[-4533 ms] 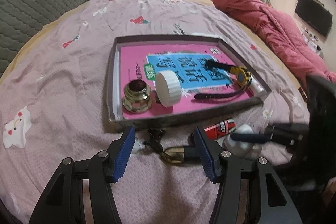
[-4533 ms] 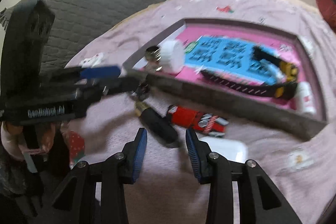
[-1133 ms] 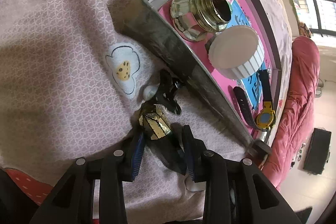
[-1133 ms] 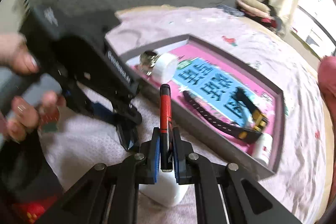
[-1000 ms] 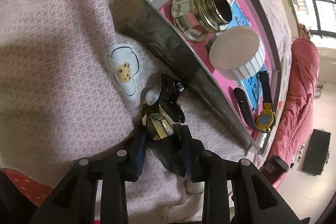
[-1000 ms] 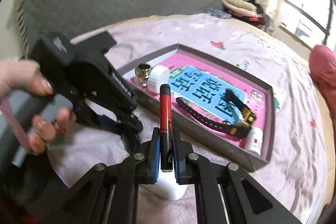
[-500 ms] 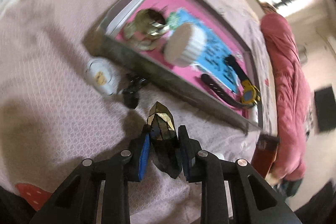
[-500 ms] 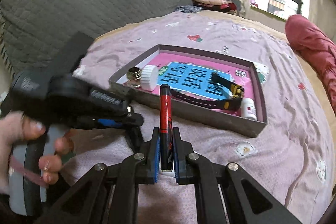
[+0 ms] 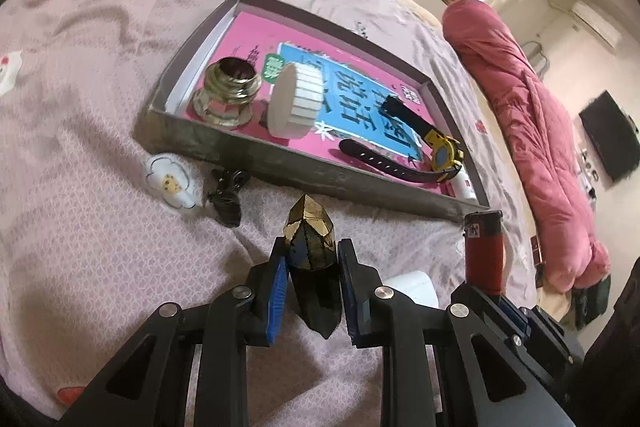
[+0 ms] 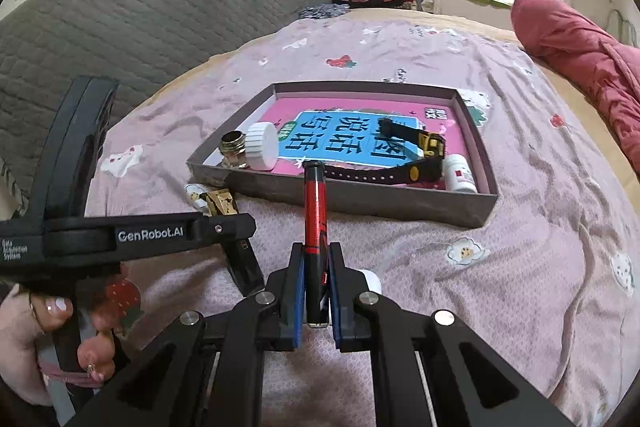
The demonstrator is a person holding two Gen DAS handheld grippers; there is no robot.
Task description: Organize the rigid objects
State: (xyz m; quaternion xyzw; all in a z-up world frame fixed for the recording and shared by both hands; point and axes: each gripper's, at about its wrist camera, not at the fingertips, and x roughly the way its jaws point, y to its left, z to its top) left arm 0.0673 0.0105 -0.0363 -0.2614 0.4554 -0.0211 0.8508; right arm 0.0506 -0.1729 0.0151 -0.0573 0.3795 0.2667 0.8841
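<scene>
Bed: pink patterned bedsheet (image 9: 80, 227) under my 2 tools, grey headboard (image 10: 140, 27) beyond them.
Left gripper (image 9: 312, 267): I have it clamped on a black-and-gold faceted piece (image 9: 310, 239), raised short of the tray.
Black clip (image 9: 228, 193): on the sheet ahead-left of that tool, just outside the tray wall.
Tray (image 9: 304, 169): ahead of both tools; inside I see a brass fitting (image 9: 228, 93), white cap (image 9: 296, 101), watch (image 9: 424, 143), small bottle (image 10: 460, 173).
Right gripper (image 10: 316, 291): closed tight on a red-and-black pen (image 10: 315, 219), tip toward the tray's near wall.
</scene>
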